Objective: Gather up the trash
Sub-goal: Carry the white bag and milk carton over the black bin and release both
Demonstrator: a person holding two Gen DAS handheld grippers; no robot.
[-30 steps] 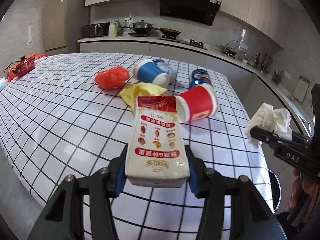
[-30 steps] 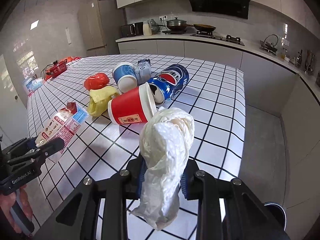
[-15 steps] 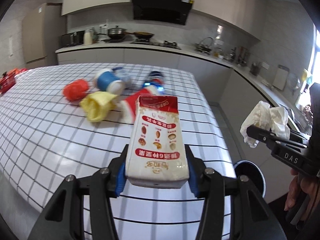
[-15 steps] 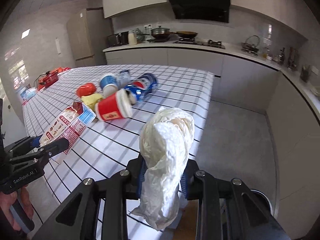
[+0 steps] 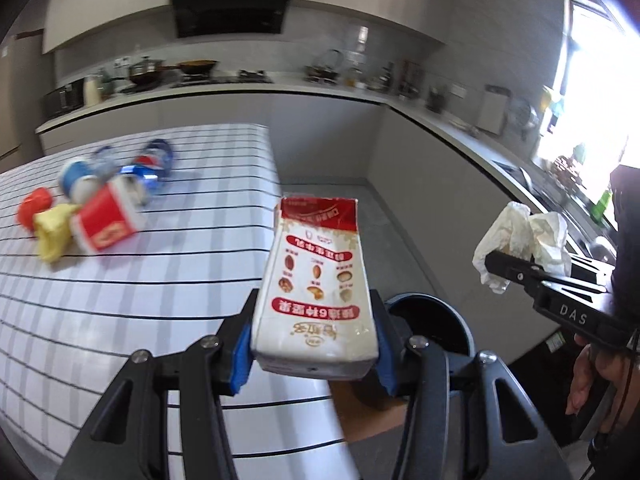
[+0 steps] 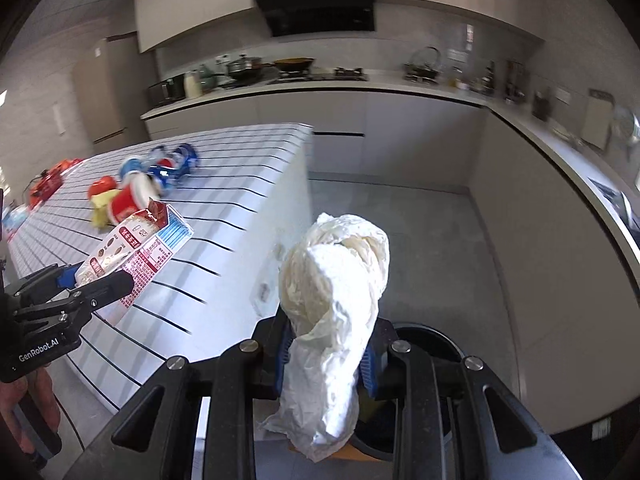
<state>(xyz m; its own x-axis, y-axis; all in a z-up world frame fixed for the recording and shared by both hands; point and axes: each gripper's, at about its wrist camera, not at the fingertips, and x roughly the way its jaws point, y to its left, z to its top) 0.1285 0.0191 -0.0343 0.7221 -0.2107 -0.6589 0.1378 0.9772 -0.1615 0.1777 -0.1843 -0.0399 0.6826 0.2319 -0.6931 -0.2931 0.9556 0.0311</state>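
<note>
1. While both loads hang beyond the worktop [image 5: 168,264] edge, the carry-to-bin step is in hand: left gripper [image 5: 316,354] clamps the milk carton [image 5: 316,296], right gripper [image 6: 326,360] clamps the crumpled white bag [image 6: 332,300].
2. Next, I judge: centre each over the dark bin [image 5: 448,320] below, then release.
3. Compared with a second ago, both views have swung off the worktop litter toward the floor and bin.

The dark bin [image 5: 430,322] on the floor is the landmark. In the left wrist view the milk carton [image 5: 316,292] and the left hand-held gripper [image 5: 316,350] cover its near left rim. In the right wrist view the crumpled white wrapper [image 6: 334,312] and the right hand-held gripper [image 6: 326,354] hide most of the bin, so its contents cannot be told. Far left of it, the cups and cans [image 5: 108,200] on the table [image 5: 160,272] are motion-blurred, their labels unreadable.
</note>
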